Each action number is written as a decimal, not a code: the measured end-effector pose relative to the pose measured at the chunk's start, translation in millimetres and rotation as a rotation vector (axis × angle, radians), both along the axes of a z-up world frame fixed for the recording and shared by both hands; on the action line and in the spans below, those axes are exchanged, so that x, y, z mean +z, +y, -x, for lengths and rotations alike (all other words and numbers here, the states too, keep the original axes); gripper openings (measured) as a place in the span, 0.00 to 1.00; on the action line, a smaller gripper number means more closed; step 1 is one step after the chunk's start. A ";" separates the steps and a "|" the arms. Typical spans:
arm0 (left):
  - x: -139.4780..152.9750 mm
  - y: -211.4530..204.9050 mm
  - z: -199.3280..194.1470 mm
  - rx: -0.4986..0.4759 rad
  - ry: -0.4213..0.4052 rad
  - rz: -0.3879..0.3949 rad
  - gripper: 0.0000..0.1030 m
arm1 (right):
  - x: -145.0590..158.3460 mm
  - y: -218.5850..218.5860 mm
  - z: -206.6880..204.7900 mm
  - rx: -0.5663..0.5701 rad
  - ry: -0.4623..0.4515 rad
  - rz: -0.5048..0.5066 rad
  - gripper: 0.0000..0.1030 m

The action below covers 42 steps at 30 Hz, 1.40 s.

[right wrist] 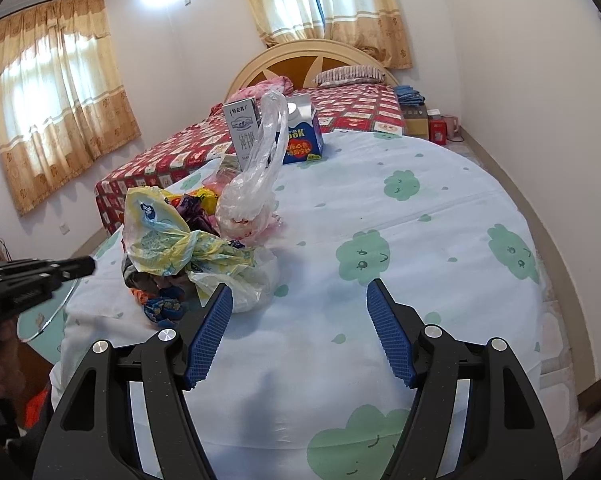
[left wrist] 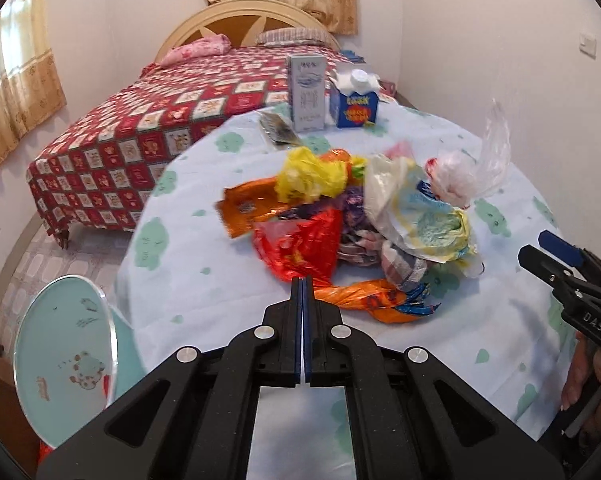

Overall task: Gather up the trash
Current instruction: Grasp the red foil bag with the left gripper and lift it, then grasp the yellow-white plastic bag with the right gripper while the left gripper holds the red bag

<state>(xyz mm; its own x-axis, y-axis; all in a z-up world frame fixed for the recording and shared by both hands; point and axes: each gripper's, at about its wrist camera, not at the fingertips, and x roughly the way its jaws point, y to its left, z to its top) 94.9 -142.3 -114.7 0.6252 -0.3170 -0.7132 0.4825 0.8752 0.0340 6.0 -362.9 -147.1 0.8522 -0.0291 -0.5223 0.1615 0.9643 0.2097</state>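
A heap of plastic trash lies on the round table [left wrist: 204,280]: a yellow bag [left wrist: 312,176], a red wrapper [left wrist: 300,244], a twisted orange wrapper [left wrist: 364,298], a white-and-yellow bag [right wrist: 160,236] and a clear knotted bag [right wrist: 252,196]. My left gripper [left wrist: 302,280] is shut, its tips pinching the lower edge of the red wrapper at the near side of the heap. My right gripper [right wrist: 300,296] stands open over bare cloth just right of the heap, nothing between its fingers; its left finger [right wrist: 214,320] is close to the white-and-yellow bag.
A grey milk carton [left wrist: 307,92] and a blue carton [left wrist: 354,104] stand upright at the table's far edge, with a flat dark packet [left wrist: 280,132] beside them. A round glass disc [left wrist: 64,360] sticks out at the near left. A bed [left wrist: 140,128] lies beyond.
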 end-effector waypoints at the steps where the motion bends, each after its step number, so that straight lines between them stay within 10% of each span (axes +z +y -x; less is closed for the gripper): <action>1: -0.3 2.5 -0.6 0.014 0.005 0.004 0.05 | 0.4 0.6 0.0 0.001 0.001 0.003 0.67; 4: -8.5 3.6 -6.0 0.052 0.015 -0.005 0.41 | 0.3 0.3 1.0 -0.004 0.005 0.011 0.67; 11: -26.2 -28.0 -28.8 0.005 0.014 -0.033 0.42 | 2.9 -9.7 4.6 -0.031 -0.001 0.001 0.67; 17: -40.1 -33.9 -43.6 -0.016 0.073 -0.042 0.10 | 1.8 -9.4 5.4 -0.025 0.002 0.001 0.67; 30: 18.1 42.5 -12.6 0.089 -0.027 0.049 0.04 | 17.5 9.0 -0.6 0.005 -0.016 0.011 0.67; 42: 10.7 99.4 -0.6 0.155 -0.025 0.020 0.04 | 14.7 59.4 -37.9 0.132 0.067 0.003 0.55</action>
<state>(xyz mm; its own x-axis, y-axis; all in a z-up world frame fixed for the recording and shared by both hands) 95.5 -42.8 -104.0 0.6853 -0.2286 -0.6914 0.3404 0.9399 0.0266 43.9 -303.5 -132.3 0.8119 0.0791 -0.5784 0.0470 0.9787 0.1998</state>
